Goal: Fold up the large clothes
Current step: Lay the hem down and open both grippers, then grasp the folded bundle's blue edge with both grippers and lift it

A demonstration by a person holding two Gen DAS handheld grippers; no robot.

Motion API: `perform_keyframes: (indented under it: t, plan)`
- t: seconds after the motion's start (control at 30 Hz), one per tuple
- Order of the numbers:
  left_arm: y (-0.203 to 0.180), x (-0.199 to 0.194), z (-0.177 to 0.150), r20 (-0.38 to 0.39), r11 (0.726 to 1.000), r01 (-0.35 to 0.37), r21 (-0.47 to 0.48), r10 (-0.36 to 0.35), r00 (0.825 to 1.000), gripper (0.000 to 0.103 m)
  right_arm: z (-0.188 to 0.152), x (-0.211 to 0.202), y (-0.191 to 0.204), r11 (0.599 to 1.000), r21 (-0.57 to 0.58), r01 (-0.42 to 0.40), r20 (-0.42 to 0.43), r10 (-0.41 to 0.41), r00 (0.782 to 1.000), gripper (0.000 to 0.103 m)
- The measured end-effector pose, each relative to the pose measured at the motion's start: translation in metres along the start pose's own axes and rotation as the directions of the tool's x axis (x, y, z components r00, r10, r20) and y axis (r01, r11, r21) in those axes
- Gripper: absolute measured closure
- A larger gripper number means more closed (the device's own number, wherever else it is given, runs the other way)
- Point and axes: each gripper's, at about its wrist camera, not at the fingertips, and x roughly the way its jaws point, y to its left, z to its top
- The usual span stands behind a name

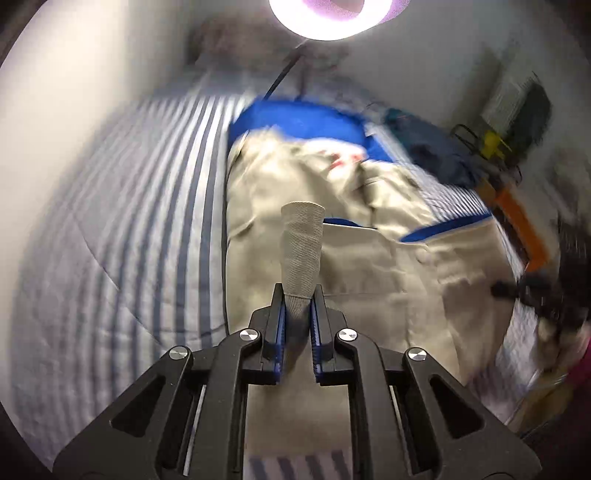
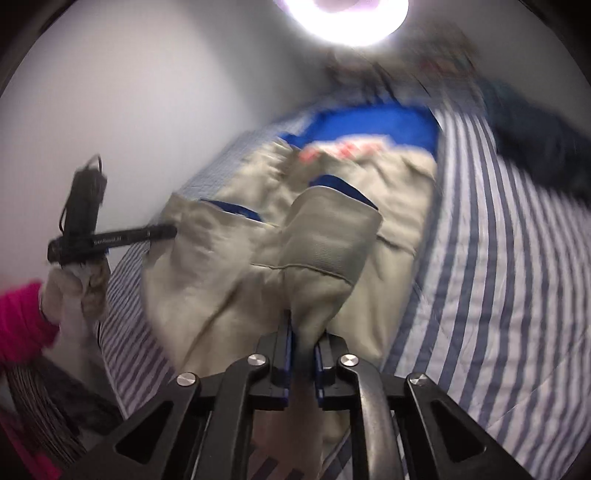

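Observation:
A large beige jacket with blue lining (image 1: 369,266) lies spread on a blue-and-white striped bedspread (image 1: 129,221). My left gripper (image 1: 298,295) is shut on a beige edge of the jacket, and a strip of it stands up between the fingers. My right gripper (image 2: 303,332) is shut on another beige fold of the jacket (image 2: 325,240), lifted above the bed. In the right wrist view the left gripper (image 2: 110,236) shows at the left, held by a gloved hand, its tip at the jacket's edge. In the left wrist view the right gripper (image 1: 517,288) shows blurred at the right.
A dark blue garment (image 1: 436,147) lies at the far end of the bed. White walls border the bed. An orange and yellow object (image 1: 517,206) stands beside the bed at the right. A bright ring light (image 1: 328,14) shines overhead. Both views are motion-blurred.

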Motion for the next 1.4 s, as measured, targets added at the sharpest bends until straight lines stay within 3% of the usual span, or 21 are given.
perform_keyframes:
  t: [0.07, 0.1, 0.17, 0.23, 0.3, 0.37, 0.53, 0.63, 0.73, 0.83, 0.87, 0.9, 1.0, 1.1, 1.17, 1.27, 1.4]
  plan:
    - [-0.004, -0.005, -0.004, 0.026, 0.999, -0.036, 0.037, 0.035, 0.999, 0.092, -0.003, -0.003, 0.006, 0.999, -0.039, 0.028, 0.007, -0.028, 1.000, 0.097]
    - [0.000, 0.002, -0.004, 0.020, 0.998, -0.059, 0.032, 0.058, 0.998, 0.086, -0.005, 0.001, 0.002, 0.999, -0.026, 0.033, -0.001, -0.033, 0.999, 0.097]
    - [0.012, 0.026, -0.001, -0.023, 0.993, -0.115, -0.004, 0.115, 0.993, 0.070, -0.006, 0.016, -0.014, 0.998, 0.051, 0.040, -0.036, -0.039, 0.999, 0.097]
    - [0.031, 0.048, 0.003, -0.085, 0.975, -0.216, -0.052, 0.211, 0.974, 0.065, -0.005, 0.030, -0.026, 0.992, 0.104, 0.073, -0.079, -0.065, 0.995, 0.095]
    - [0.045, 0.047, 0.006, -0.099, 0.970, -0.195, -0.142, 0.182, 0.978, 0.064, 0.000, 0.038, -0.032, 0.985, 0.135, 0.109, -0.129, -0.092, 0.987, 0.077]
    - [0.050, 0.035, 0.010, -0.072, 0.967, -0.181, -0.179, 0.170, 0.983, 0.064, 0.004, 0.029, -0.035, 0.981, 0.149, 0.128, -0.123, -0.110, 0.986, 0.064]
    - [0.025, 0.014, 0.013, -0.016, 0.994, -0.026, -0.107, 0.025, 1.000, 0.064, 0.012, -0.013, -0.040, 0.973, 0.203, 0.115, 0.011, -0.119, 0.993, 0.064]
    - [0.005, 0.025, 0.009, -0.053, 1.000, 0.011, -0.027, -0.012, 0.999, 0.064, 0.019, -0.011, -0.014, 0.990, 0.099, 0.097, 0.047, -0.102, 0.994, 0.065]
    - [-0.004, 0.049, 0.003, -0.099, 1.000, -0.003, -0.005, 0.002, 0.995, 0.064, 0.025, 0.007, 0.005, 0.994, 0.017, 0.105, 0.065, -0.106, 0.992, 0.065]
    - [0.002, 0.072, 0.001, -0.140, 1.000, -0.008, -0.004, 0.007, 0.990, 0.064, 0.027, 0.034, -0.003, 0.988, 0.013, 0.155, -0.002, -0.155, 0.988, 0.076]
    - [0.002, 0.078, -0.002, -0.156, 1.000, -0.003, 0.001, 0.003, 0.988, 0.064, 0.024, 0.045, -0.009, 0.982, -0.001, 0.188, -0.043, -0.187, 0.981, 0.088]
    - [0.001, 0.084, -0.005, -0.162, 1.000, -0.005, 0.018, 0.008, 0.987, 0.064, 0.017, 0.056, -0.015, 0.977, -0.004, 0.211, -0.087, -0.211, 0.974, 0.093]
    - [-0.011, 0.087, -0.010, -0.141, 0.995, -0.041, 0.092, 0.054, 0.988, 0.064, 0.009, 0.062, -0.020, 0.977, 0.007, 0.215, -0.088, -0.213, 0.973, 0.093]
    - [-0.006, 0.080, -0.001, -0.174, 0.999, -0.023, 0.041, 0.030, 0.984, 0.064, 0.017, 0.060, -0.014, 0.972, -0.001, 0.237, -0.121, -0.235, 0.964, 0.090]
    - [0.000, 0.065, 0.011, -0.146, 1.000, -0.022, -0.009, 0.020, 0.989, 0.064, 0.023, 0.048, -0.013, 0.974, 0.032, 0.226, -0.127, -0.221, 0.967, 0.088]
    - [0.006, 0.026, 0.035, -0.042, 1.000, 0.000, -0.028, -0.001, 0.999, 0.064, 0.034, 0.004, -0.010, 0.981, 0.077, 0.177, -0.038, -0.175, 0.984, 0.075]
    - [0.020, -0.018, 0.082, 0.043, 1.000, 0.002, -0.026, -0.001, 0.999, 0.064, 0.054, -0.055, -0.004, 0.981, 0.097, 0.165, 0.082, -0.173, 0.981, 0.073]
